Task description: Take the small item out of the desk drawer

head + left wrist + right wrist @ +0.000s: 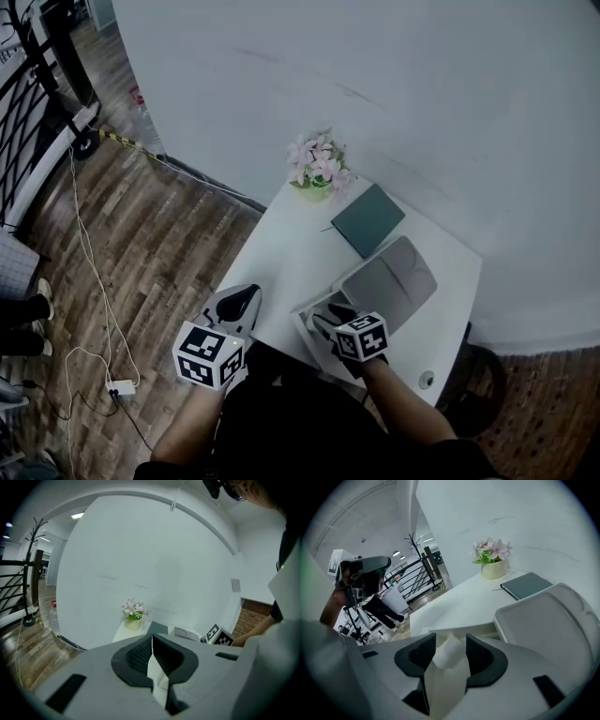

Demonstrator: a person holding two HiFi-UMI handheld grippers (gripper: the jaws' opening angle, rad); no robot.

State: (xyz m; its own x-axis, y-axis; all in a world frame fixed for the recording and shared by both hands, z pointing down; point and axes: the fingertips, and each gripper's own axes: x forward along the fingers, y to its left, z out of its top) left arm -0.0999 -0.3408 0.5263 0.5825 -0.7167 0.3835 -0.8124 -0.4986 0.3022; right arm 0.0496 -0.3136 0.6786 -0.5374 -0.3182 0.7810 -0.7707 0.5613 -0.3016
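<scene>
The white desk (281, 253) has its drawer (306, 317) pulled out at the front edge. My right gripper (328, 319) is tipped down into the drawer, jaws open. In the right gripper view a small white item (453, 650) lies in the drawer (459, 631) between the open right gripper's (450, 641) dark pads, and nothing presses on it. My left gripper (244, 295) hovers at the desk's front left edge, apart from the drawer. The left gripper view shows the left gripper (151, 637) with its pad tips together and nothing held.
On the desk stand a pot of pink flowers (317, 169) at the back, a dark green notebook (367, 219) and a grey tray (389, 281) beside the drawer. Cables (94, 281) run across the wooden floor at left, where a person's legs (23, 314) show.
</scene>
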